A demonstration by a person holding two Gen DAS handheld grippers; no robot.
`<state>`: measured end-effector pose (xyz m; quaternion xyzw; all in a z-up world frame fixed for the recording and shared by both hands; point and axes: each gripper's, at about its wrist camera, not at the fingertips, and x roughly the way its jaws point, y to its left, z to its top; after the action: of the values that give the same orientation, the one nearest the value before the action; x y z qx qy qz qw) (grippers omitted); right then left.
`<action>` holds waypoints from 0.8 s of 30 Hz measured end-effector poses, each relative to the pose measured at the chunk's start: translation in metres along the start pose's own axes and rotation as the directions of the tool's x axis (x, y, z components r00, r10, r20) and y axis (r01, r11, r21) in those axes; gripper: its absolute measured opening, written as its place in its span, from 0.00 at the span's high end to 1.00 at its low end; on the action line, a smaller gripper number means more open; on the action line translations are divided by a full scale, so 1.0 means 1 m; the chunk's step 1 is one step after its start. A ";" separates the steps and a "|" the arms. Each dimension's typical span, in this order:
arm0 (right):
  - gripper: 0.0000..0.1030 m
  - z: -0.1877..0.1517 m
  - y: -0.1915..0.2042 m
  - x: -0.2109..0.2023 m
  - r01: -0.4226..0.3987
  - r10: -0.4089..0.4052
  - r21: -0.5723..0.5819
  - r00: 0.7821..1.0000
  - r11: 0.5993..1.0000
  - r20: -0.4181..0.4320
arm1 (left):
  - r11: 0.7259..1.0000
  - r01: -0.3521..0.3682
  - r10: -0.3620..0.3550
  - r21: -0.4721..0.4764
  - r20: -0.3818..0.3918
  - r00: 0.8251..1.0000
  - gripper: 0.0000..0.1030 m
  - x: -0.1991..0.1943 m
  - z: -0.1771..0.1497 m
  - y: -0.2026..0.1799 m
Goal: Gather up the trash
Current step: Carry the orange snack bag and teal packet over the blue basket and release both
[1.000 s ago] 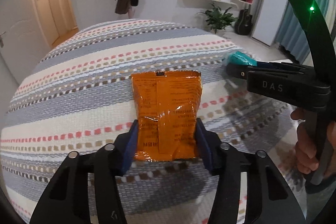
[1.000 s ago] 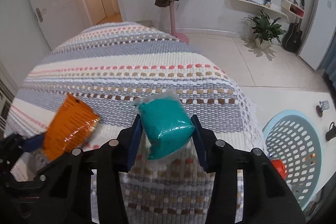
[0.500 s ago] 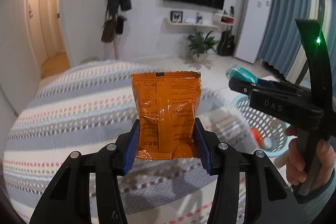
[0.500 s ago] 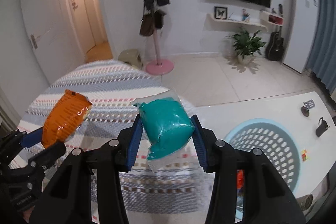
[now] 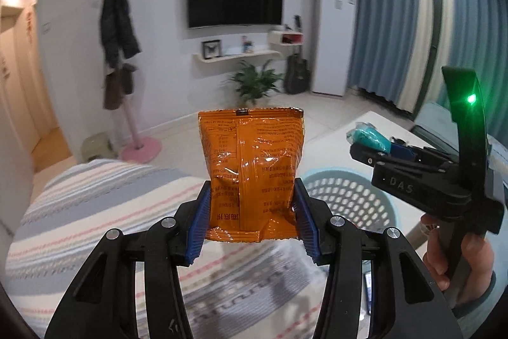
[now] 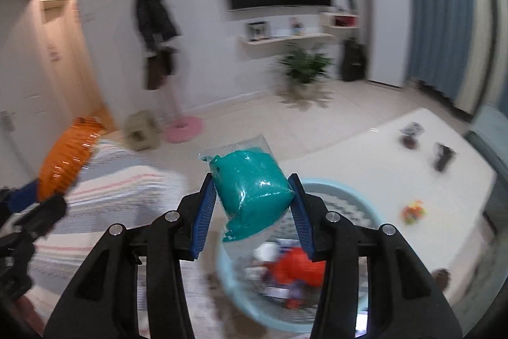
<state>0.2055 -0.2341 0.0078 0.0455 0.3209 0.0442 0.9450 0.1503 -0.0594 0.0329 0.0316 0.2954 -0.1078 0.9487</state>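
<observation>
A: Step? Carry phase, I'd say. Left gripper (image 5: 252, 223) is clamped on the orange snack packet (image 5: 252, 170), pads pressing both lower edges, packet upright. Right gripper (image 6: 250, 208) is pinched tight on the teal-filled clear bag (image 6: 250, 189).

B: Both loads are off the striped bedcover (image 5: 95, 212)?

A: Yes, in the air. The pale blue perforated basket (image 6: 355, 196) sits on the floor just past the bed edge, trash already in it.

B: Next move?

A: Probably bring each gripper over the basket's mouth, then let the jaws part. The right one looks closer.

B: View differences?

A: Right wrist looks into the basket, red and white scraps, blurred. Left wrist shows only the basket's rim and wall (image 5: 346, 196), plus the person's hand (image 5: 457, 259) holding the right gripper's handle.
</observation>
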 end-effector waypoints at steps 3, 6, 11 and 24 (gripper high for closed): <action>0.59 -0.007 -0.033 0.012 0.030 -0.027 0.070 0.999 0.997 -0.040 | 0.999 0.046 -0.045 0.020 -0.037 0.998 0.54 0.024 0.001 -0.019; 0.59 -0.018 -0.065 0.024 0.075 -0.063 0.135 0.994 0.988 -0.091 | 0.995 0.092 -0.090 0.025 -0.082 0.993 0.54 0.045 -0.003 -0.033; 0.59 -0.037 -0.103 0.042 0.105 -0.071 0.213 0.984 0.971 -0.161 | 0.989 0.144 -0.138 0.025 -0.165 0.977 0.54 0.079 -0.016 -0.051; 0.54 -0.066 -0.122 0.067 0.105 -0.045 0.246 0.970 0.964 -0.238 | 0.985 0.175 -0.170 -0.005 -0.257 0.951 0.41 0.112 -0.033 -0.060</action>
<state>0.2249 -0.3442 -0.0982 0.1497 0.4329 -0.0285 0.8885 0.2090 -0.1343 -0.0578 0.0276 0.4162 -0.1878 0.8893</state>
